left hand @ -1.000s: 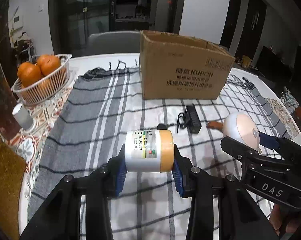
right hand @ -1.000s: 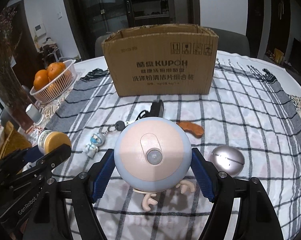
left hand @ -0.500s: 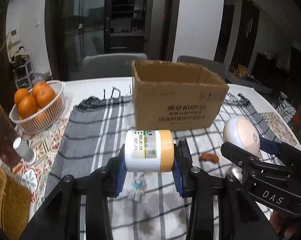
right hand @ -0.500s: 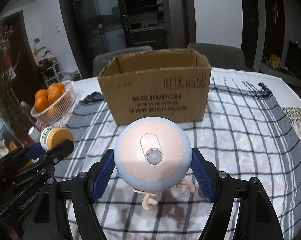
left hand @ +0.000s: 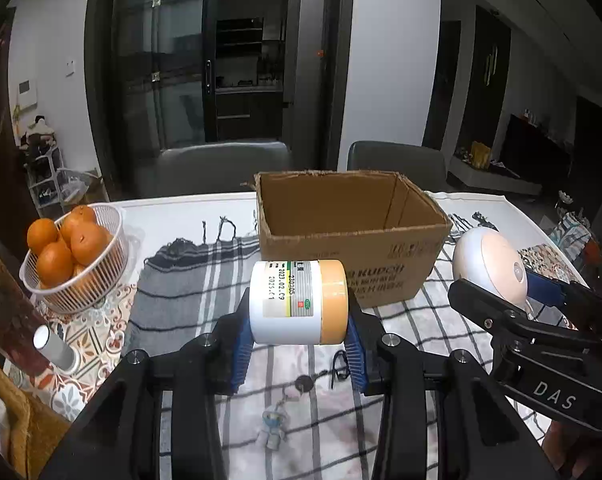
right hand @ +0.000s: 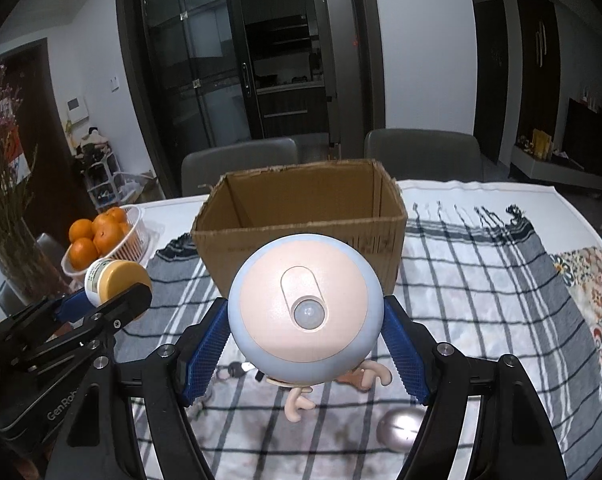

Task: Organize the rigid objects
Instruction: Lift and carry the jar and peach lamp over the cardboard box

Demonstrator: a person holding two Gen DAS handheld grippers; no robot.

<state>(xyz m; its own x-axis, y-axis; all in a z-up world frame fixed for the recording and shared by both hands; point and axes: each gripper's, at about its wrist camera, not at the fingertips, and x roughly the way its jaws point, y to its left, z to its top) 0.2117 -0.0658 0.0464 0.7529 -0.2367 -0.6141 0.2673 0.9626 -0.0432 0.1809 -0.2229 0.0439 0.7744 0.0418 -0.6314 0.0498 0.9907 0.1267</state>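
Observation:
My left gripper is shut on a white jar with an orange lid, held sideways above the table. My right gripper is shut on a round blue-and-peach sensor light with antler-shaped feet. Both are held up in front of an open, empty-looking cardboard box, which also shows in the right wrist view. The jar also shows at the left of the right wrist view, and the light at the right of the left wrist view.
On the striped cloth below lie a keyring with a small figure, a black item and a silver oval object. A basket of oranges and a small grey cylinder stand left. Two grey chairs stand behind the table.
Both grippers have risen with their objects, toward the box. The box's open inside now shows, and the table items have dropped low in the views.

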